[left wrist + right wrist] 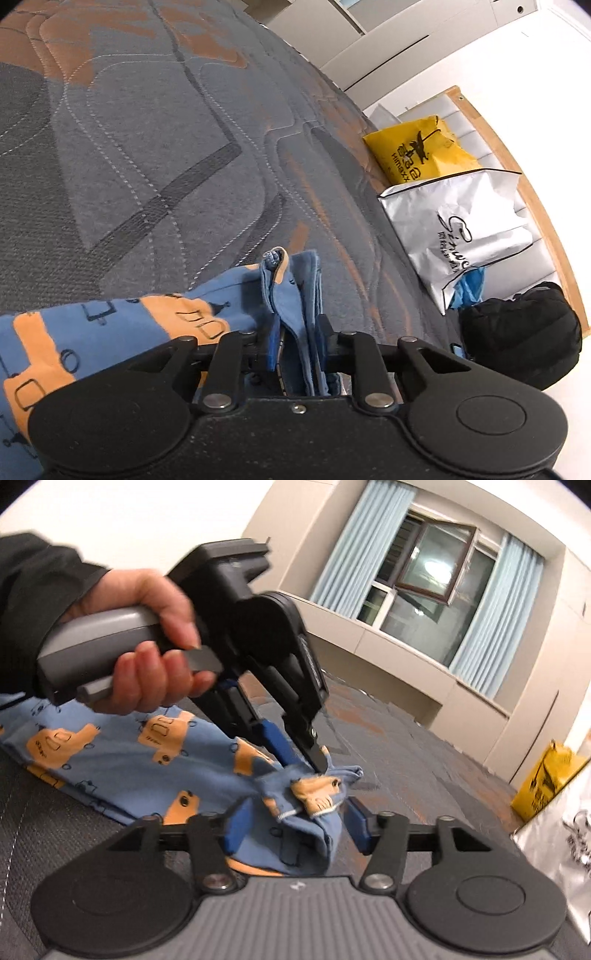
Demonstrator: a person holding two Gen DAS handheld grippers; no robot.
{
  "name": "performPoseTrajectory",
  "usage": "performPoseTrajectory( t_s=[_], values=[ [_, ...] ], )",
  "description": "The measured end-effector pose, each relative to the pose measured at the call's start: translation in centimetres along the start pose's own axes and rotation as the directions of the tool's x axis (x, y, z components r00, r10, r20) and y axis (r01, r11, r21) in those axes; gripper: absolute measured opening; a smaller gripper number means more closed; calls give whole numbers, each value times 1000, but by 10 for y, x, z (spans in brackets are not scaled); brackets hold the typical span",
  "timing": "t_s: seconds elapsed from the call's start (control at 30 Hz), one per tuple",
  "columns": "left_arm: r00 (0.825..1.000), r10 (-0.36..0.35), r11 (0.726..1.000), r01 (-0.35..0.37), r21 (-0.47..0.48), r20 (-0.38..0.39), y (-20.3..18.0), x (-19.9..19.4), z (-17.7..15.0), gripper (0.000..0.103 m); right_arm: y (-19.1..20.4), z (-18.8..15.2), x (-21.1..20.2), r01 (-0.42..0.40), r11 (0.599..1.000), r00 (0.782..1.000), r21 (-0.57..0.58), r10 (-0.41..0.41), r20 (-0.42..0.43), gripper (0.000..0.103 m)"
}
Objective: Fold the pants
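Note:
The pants [110, 332] are blue with orange vehicle prints and lie on the grey and orange quilted bed [147, 147]. My left gripper [297, 332] is shut on a bunched edge of the pants, several fabric layers pinched between its blue pads. In the right wrist view the pants [129, 753] spread to the left, and the left gripper [303, 760], held by a hand, pinches the same bunched end. My right gripper [295, 830] straddles that end with its blue pads [236, 827] apart, fabric lying between them.
At the bed's far side stand a yellow bag [417, 151], a silver-white shopping bag [461, 236] and a black bundle [521, 332] against a padded wood-trimmed headboard. The right wrist view shows a window with light blue curtains [436, 576] and the yellow bag [546, 782].

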State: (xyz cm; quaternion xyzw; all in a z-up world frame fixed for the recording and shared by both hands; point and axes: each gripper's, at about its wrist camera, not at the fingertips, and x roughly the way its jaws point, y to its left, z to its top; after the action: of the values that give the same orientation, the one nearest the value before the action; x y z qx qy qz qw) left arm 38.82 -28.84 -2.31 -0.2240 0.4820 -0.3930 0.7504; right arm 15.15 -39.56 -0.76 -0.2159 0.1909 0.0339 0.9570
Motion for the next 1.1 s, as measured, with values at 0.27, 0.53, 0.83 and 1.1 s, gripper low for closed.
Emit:
performPoseTrajectory(
  t_s=[0.27, 0.53, 0.83, 1.1],
  values=[
    [1000, -6, 1000, 6, 7, 2, -4, 1, -2, 21, 7, 5, 29, -6, 998, 999, -67, 2, -51, 41],
    [1000, 8, 1000, -8, 26, 25, -2, -34, -7, 69, 19, 10, 16, 30, 997, 1000, -65, -29, 4, 13],
    [1000, 5, 999, -3, -53, 29, 13, -49, -19, 14, 54, 15, -7, 10, 990, 999, -144, -5, 32, 13],
    [989, 53, 999, -53, -2, 136, 8, -106, -43, 7, 76, 27, -27, -6, 987, 998, -158, 17, 65, 13]
  ],
)
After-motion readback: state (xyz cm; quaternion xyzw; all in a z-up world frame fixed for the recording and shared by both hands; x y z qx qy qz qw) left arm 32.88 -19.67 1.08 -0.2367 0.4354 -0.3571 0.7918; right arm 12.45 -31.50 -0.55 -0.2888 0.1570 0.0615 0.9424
